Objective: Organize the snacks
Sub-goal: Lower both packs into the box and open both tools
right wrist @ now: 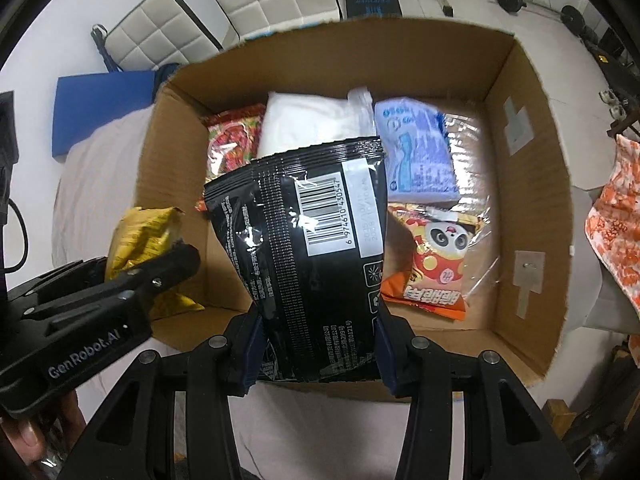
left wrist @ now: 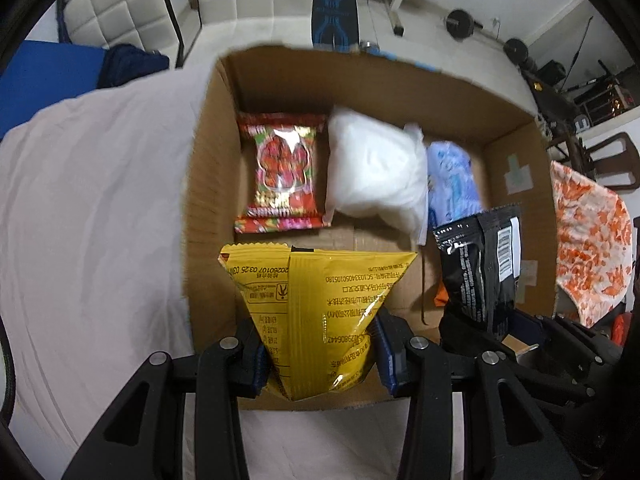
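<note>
A big open cardboard box (right wrist: pixel 532 200) sits on a surface draped in pale cloth (left wrist: pixel 92 216), its flaps up and its floor partly covered with snacks; both tools are held over its near edge, side by side. Along the far wall lies a plump white bag (left wrist: pixel 372 172), flanked on the left by a red packet with a clear window (left wrist: pixel 285 172) and on the right by a pale blue packet (right wrist: pixel 416 152); nearer the right wall rests an orange-and-red packet with a panda on it (right wrist: pixel 436 256), partly under clear film.

The right tool (right wrist: pixel 316 356) is clamped on the bottom of a black snack bag (right wrist: pixel 304 240), which stands upright above the box's near edge, barcode side to the camera, hiding part of the white bag behind it; the left tool (left wrist: pixel 320 356) pinches the lower end of a yellow snack bag (left wrist: pixel 320 280), held upright with its print upside down, just above the box's near left corner. The two bags are near each other but apart; a fingertip of the person's hand (right wrist: pixel 24 440) shows under the left tool in the right wrist view.
</note>
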